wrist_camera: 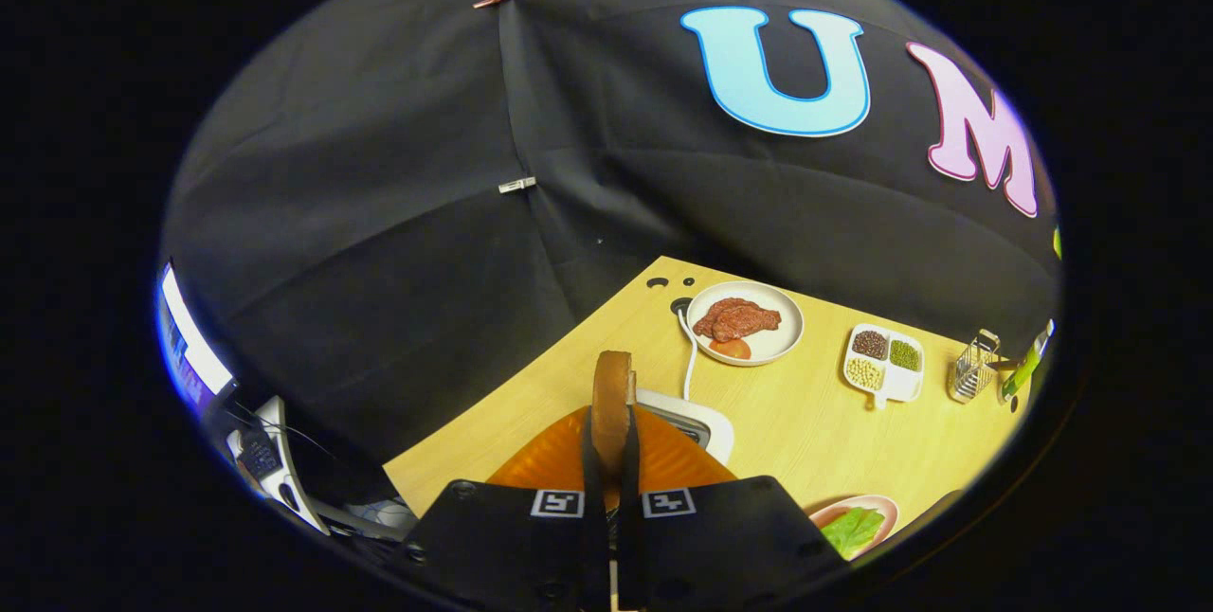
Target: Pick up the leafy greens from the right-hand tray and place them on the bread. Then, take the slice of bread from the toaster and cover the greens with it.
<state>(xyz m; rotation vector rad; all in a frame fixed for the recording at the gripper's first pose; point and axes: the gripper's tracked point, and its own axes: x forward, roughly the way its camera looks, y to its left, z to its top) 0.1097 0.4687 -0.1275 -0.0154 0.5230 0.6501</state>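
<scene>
My gripper [611, 437] is shut on a slice of bread [611, 383], which stands upright and edge-on between the fingers with its brown crust showing above them. Right behind and below the slice is the orange and white toaster [697, 427]. The slice sits above the toaster; I cannot tell whether its lower edge is still in the slot. The leafy greens [853, 529] lie on a pinkish plate [886, 505] to the right of the fingers, close by and partly cut off.
Beyond the toaster, a white plate [787, 337] holds meat and a tomato slice. A white cable [690, 356] runs from the toaster toward it. Farther right stand a divided dish of beans [883, 361] and a metal rack [973, 366]. The table's left edge drops off beside the toaster.
</scene>
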